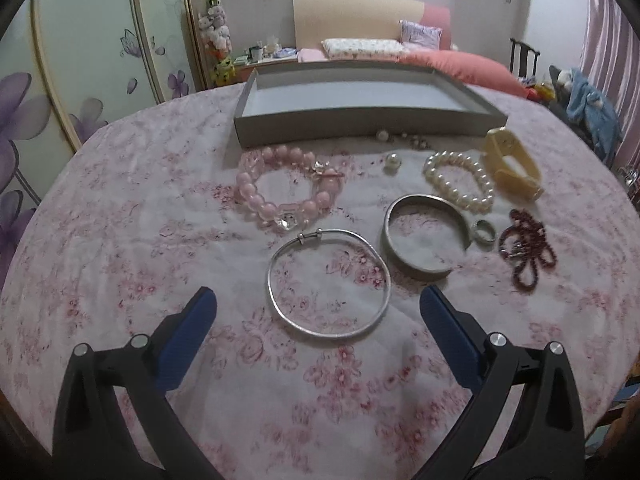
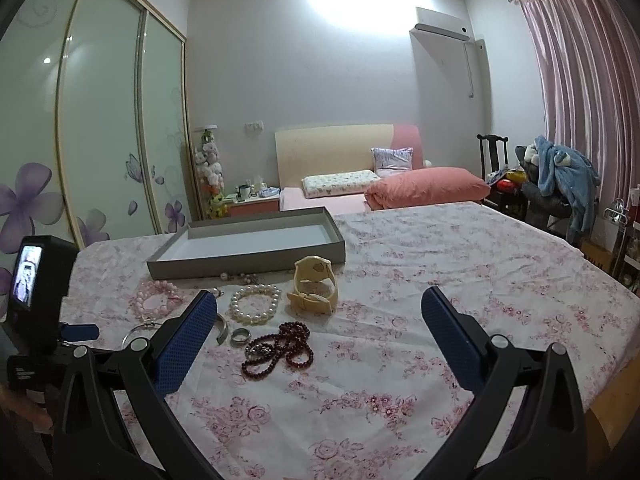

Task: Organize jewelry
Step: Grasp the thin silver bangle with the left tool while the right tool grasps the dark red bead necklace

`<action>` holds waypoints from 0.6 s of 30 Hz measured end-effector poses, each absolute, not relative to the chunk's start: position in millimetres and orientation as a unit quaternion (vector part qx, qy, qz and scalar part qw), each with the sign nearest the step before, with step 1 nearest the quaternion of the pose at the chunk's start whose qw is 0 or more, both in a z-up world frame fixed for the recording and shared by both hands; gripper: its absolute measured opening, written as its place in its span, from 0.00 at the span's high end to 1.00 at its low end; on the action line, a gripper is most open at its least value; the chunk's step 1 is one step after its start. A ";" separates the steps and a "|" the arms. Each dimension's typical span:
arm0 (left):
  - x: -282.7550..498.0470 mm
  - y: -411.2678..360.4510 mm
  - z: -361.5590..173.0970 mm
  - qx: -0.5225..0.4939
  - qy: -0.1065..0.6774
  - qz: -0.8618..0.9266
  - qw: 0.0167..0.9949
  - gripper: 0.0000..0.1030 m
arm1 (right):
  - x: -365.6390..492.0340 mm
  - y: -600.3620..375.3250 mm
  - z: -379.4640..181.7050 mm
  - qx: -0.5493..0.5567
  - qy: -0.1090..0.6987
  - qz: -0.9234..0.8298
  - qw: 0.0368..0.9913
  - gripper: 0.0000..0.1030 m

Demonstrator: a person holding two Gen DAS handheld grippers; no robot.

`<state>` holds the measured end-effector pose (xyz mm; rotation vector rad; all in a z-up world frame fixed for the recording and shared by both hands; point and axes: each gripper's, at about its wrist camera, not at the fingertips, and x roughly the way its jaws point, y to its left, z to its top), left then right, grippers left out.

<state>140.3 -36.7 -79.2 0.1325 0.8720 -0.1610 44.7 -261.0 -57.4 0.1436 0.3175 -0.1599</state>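
A grey tray (image 1: 360, 122) (image 2: 248, 258) stands at the far side of the floral cloth. In front of it lie a pink bead bracelet (image 1: 286, 188) (image 2: 154, 300), a pearl bracelet (image 1: 460, 180) (image 2: 256, 304), a cream watch (image 1: 514, 166) (image 2: 314, 284), a thin silver bangle (image 1: 330, 284), a wide silver cuff (image 1: 424, 236), a ring (image 1: 484, 232) (image 2: 241, 335), dark red beads (image 1: 528, 248) (image 2: 280, 346) and loose pearl pieces (image 1: 392, 162). My left gripper (image 1: 318, 300) is open just short of the thin bangle. My right gripper (image 2: 320, 304) is open above the cloth, right of the red beads.
The table is round and covered by a pink floral cloth (image 1: 160, 240). Behind it are a bed with a pink pillow (image 2: 424, 190), a wardrobe with flower doors (image 2: 100, 140), a chair with clothes (image 2: 560, 176) and pink curtains. The left gripper's body and screen (image 2: 28, 280) show at left.
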 end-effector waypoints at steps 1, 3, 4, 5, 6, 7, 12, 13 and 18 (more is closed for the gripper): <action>143.4 -38.2 -81.8 0.068 0.424 -0.075 0.900 0.04 | 46.8 -261.9 -57.6 0.073 0.160 -0.080 0.981 0.02; 147.4 -40.0 -85.4 0.072 0.428 -0.073 0.898 0.08 | 49.1 -263.1 -58.2 0.075 0.164 -0.079 0.980 0.02; 150.4 -40.0 -88.4 0.072 0.433 -0.071 0.896 0.11 | 50.5 -263.6 -58.6 0.077 0.167 -0.079 0.980 0.02; 153.6 -39.0 -90.1 0.069 0.438 -0.071 0.893 0.14 | 51.5 -263.8 -59.0 0.077 0.169 -0.080 0.979 0.02; 156.1 -37.6 -91.0 0.060 0.440 -0.073 0.893 0.14 | 52.2 -264.3 -59.2 0.077 0.170 -0.080 0.979 0.02; 157.9 -35.0 -91.4 0.049 0.443 -0.075 0.892 0.16 | 53.3 -264.3 -59.6 0.077 0.172 -0.080 0.979 0.02; 161.9 -32.2 -90.1 0.039 0.445 -0.069 0.892 0.25 | 58.5 -264.0 -61.9 0.078 0.181 -0.078 0.977 0.02; 162.2 -33.4 -89.8 0.039 0.445 -0.069 0.892 0.27 | 59.5 -263.6 -62.4 0.079 0.183 -0.077 0.977 0.02; 162.2 -37.6 -88.4 0.042 0.444 -0.072 0.892 0.31 | 63.8 -260.1 -63.1 0.075 0.193 -0.068 0.976 0.02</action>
